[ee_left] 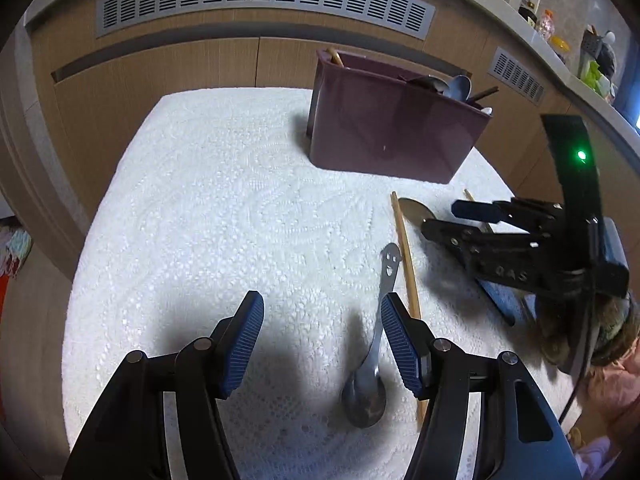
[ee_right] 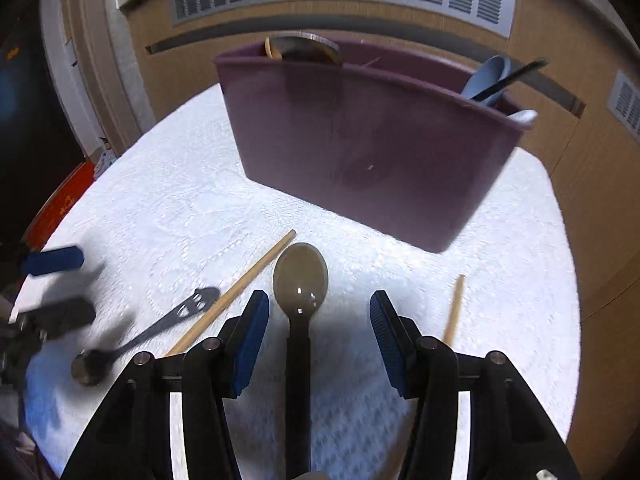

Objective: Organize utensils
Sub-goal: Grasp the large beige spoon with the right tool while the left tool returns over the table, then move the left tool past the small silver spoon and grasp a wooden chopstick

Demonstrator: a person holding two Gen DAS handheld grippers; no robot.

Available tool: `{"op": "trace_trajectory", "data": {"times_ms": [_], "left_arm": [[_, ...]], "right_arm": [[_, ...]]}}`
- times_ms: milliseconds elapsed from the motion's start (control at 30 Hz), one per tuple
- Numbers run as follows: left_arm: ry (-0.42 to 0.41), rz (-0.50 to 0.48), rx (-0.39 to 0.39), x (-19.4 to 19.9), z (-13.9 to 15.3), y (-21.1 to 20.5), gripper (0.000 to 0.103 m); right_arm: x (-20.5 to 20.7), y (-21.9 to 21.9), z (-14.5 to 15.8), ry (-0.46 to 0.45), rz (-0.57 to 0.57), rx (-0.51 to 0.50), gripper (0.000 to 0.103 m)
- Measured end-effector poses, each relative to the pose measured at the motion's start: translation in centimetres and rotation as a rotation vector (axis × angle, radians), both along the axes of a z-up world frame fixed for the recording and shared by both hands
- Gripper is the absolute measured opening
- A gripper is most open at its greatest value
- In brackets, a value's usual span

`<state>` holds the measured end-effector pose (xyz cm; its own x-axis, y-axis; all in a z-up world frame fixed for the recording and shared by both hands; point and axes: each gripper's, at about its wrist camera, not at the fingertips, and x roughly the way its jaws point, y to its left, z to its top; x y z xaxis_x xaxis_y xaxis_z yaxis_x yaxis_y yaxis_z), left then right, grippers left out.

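White lace tablecloth [ee_left: 200,200] holds two chopsticks [ee_right: 236,288], two spoons [ee_right: 301,276], one bin [ee_right: 360,140]; both grippers' fingers [ee_left: 244,344] released.

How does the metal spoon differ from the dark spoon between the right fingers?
The metal spoon is shiny steel with a smiley cut-out handle; the dark spoon is matte brown-black and plain. The metal spoon's bowl points toward the cameras, the dark spoon's bowl toward the bin. Both lie flat on the white cloth.

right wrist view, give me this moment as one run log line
right gripper: open, straddling dark spoon | left gripper: open, by metal spoon | purple caddy: holds utensils | chopstick: on cloth
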<state>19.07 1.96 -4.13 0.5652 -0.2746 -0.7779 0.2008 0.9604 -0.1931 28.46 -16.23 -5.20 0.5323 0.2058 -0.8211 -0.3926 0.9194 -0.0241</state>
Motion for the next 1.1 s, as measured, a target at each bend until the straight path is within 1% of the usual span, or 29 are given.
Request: {"op": "trace_trajectory", "data": {"times_ms": [200, 233, 267, 300, 400, 500, 600, 667, 767, 900, 1000, 1100], "left_arm": [[0.019, -0.033, -0.008, -0.1, -0.4, -0.9, 0.062], [0.02, -0.038, -0.007, -0.1, -0.4, -1.1, 0.062], [0.022, -0.045, -0.005, -0.2, -0.4, -1.3, 0.062], [0.023, -0.054, -0.002, -0.4, -0.3, -1.5, 0.062], [0.025, -0.071, 0.011, -1.0, -0.3, -1.8, 0.062], [0.026, -0.096, 0.024, -2.1, -0.4, -1.9, 0.062], [0.016, -0.122, 0.026, -3.7, -0.5, -1.6, 0.062], [0.013, -0.112, 0.013, -4.6, -0.7, -1.1, 0.062], [0.011, -0.063, -0.013, -5.5, -0.9, -0.4, 0.062], [0.023, 0.006, 0.03, -5.3, -1.5, -0.3, 0.062], [0.019, 0.003, 0.038, -5.1, -1.5, -0.7, 0.062], [0.01, -0.011, 0.053, -5.0, -1.5, -1.4, 0.061]], "right_arm": [[1.3, 1.1, -0.7, 0.015, 0.011, -0.022, 0.05], [1.3, 1.2, -0.6, 0.018, 0.011, -0.025, 0.047], [1.2, 1.0, -0.7, 0.022, 0.012, -0.026, 0.04], [0.9, 1.1, -0.5, 0.025, 0.021, -0.036, 0.029], [-0.4, 0.9, 0.5, -0.004, 0.028, -0.051, 0.029], [-2.3, -0.3, 1.7, -0.018, 0.015, -0.019, 0.029], [-4.7, -2.3, 3.1, -0.043, -0.026, 0.012, 0.029], [-6.5, -3.6, 4.0, -0.07, -0.048, 0.024, 0.029], [-8.8, -4.9, 5.1, -0.117, -0.094, 0.033, 0.029], [-10.1, -6.4, 5.8, -0.138, -0.144, 0.069, 0.029], [-10.4, -6.8, 5.8, -0.137, -0.175, 0.097, 0.029], [-10.7, -7.0, 6.1, -0.144, -0.182, 0.107, 0.03]]}}
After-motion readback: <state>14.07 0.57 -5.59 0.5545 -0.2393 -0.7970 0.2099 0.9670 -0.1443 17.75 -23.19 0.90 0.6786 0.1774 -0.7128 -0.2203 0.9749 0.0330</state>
